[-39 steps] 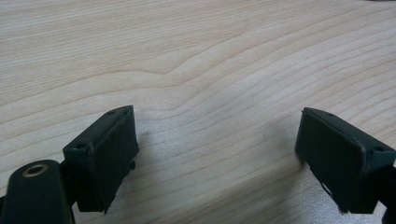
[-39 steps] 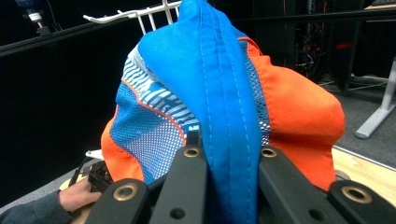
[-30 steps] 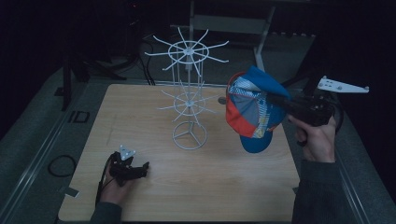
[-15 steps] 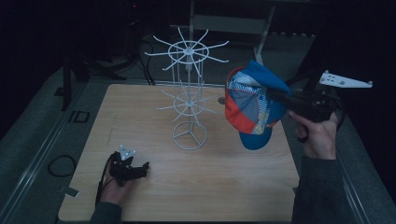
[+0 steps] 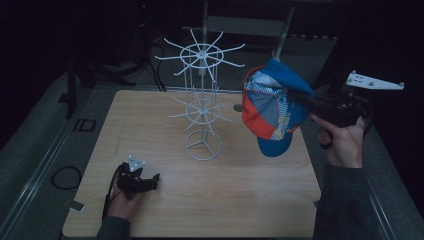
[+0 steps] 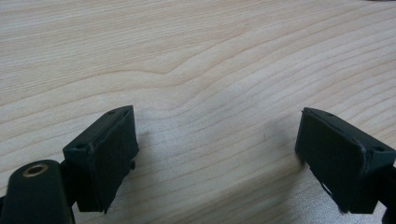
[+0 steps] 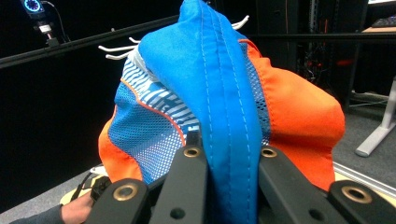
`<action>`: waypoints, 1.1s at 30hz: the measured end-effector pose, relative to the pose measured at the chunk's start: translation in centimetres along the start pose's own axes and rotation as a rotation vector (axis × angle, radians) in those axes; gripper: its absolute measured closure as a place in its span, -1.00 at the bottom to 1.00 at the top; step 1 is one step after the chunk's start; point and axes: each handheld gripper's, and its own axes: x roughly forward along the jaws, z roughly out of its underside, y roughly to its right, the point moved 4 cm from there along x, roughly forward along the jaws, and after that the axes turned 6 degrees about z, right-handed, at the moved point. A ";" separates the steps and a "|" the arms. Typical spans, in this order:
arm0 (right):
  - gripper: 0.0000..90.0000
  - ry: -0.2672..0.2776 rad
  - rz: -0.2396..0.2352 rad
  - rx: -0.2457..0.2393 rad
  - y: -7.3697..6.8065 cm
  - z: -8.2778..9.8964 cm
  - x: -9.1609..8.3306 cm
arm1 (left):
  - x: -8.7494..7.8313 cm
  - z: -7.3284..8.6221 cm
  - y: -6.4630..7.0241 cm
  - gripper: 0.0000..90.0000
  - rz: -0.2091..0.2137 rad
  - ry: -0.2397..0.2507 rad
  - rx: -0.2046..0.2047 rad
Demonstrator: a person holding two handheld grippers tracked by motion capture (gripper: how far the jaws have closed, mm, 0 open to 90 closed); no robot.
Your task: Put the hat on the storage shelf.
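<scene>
Cap held aloft at right, pinched in right gripper, clear of table. Not yet hung: level with, and just right of, upper arms of white rack. Left gripper resting wide and empty at near left. Lifting judged done; hooking onto a rack arm remaining.

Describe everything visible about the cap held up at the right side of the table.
The cap is a blue, orange and white baseball cap with mesh panels, white-striped sections and a blue stitched fabric band. The right tongs are shut on that band, holding the cap in the air, brim hanging down, above the table's right edge. It sits just right of the white wire rack; whether it touches a prong cannot be told.
</scene>
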 end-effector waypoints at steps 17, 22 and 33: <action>0.96 0.040 -0.020 0.005 -0.2 -1.2 0.2 | 0.0 0.0 0.0 -0.70 -0.001 0.000 0.001; 0.96 0.054 -0.029 0.002 -0.5 -1.9 0.0 | 0.0 0.0 0.0 -0.70 -0.001 0.001 0.001; 0.96 0.063 -0.054 -0.020 -1.6 -3.0 0.8 | 0.0 0.0 0.0 -0.70 -0.001 0.002 0.000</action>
